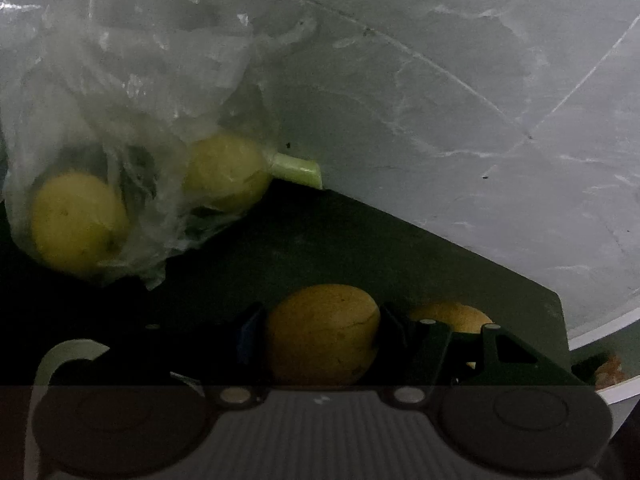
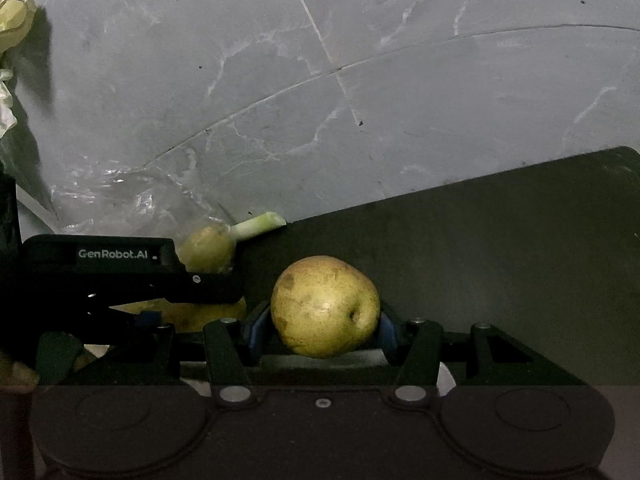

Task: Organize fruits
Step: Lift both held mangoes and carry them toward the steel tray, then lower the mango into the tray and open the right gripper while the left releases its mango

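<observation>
Gripping one fruit in each hand, you are working over a dark mat [image 2: 500,264] lying on a grey marbled floor [image 2: 280,80]. Your left gripper [image 1: 322,332] is clamped on a yellow-orange fruit [image 1: 322,332], its blue-padded fingers [image 1: 248,332] pressing in from both sides. Your right gripper [image 2: 325,326] is likewise closed on a speckled yellow pear-like fruit [image 2: 325,306], which is sitting between the blue pads [image 2: 256,326] with its dimpled end facing right.

In the left wrist view, the right-hand fruit is peeking out just to the right of the left gripper's linkage. In the right wrist view, the left gripper is lying at the near left, with its "GenRobot.AI" label showing and its fruit only partly showing beneath the black body.

A clear plastic bag [image 1: 132,92] is slumping at the far left of the mat, partly on the mat and partly on the floor. Two yellow-green fruits are sitting inside it: one at the near left [image 1: 78,222] and one further right [image 1: 226,172], near the mat's far edge. A pale green stalk piece [image 1: 298,170] is sticking out to the right of that second bagged fruit, resting at the mat's edge. Whether it is attached to the fruit cannot be told.

A crumpled yellowish wrapper [image 2: 14,20] is showing at the far left of the right wrist view.
</observation>
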Tool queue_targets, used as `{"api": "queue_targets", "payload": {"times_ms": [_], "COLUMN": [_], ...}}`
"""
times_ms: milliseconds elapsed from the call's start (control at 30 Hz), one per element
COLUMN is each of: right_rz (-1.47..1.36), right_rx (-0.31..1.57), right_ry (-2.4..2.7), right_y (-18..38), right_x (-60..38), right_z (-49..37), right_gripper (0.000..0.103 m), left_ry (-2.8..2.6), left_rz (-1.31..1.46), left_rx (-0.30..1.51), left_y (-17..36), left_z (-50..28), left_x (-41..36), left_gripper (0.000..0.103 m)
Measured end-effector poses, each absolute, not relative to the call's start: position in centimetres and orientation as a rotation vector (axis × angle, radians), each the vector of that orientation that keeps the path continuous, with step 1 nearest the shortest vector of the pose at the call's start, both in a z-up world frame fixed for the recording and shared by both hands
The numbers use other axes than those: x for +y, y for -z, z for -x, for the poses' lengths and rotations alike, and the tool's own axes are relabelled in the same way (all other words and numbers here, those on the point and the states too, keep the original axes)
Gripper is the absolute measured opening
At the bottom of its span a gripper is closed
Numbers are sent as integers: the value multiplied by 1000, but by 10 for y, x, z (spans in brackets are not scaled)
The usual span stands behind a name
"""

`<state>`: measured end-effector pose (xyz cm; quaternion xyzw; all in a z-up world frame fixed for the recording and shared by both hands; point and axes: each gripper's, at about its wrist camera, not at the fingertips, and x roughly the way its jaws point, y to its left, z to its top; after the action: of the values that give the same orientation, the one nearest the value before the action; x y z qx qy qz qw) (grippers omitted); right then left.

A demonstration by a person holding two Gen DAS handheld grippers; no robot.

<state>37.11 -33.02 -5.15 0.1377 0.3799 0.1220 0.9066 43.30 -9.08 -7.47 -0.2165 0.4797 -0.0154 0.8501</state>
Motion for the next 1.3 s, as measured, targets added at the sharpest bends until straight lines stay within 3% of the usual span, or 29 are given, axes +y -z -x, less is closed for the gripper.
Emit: {"api": "queue_targets", "payload": {"times_ms": [567, 1300], "right_rz": [-301, -297], "right_rx": [808, 846], "right_ry": [-178, -110], "right_y": [57, 63], "right_x": [-317, -318], "right_z": [-326, -304], "right_gripper": [55, 55], "left_ry": [129, 251], "left_rz": [416, 355], "left_rx": [1025, 1096], "left_y": [53, 68], "left_z": [-395, -368], "left_x": [-76, -92], "left_gripper": [66, 65]}}
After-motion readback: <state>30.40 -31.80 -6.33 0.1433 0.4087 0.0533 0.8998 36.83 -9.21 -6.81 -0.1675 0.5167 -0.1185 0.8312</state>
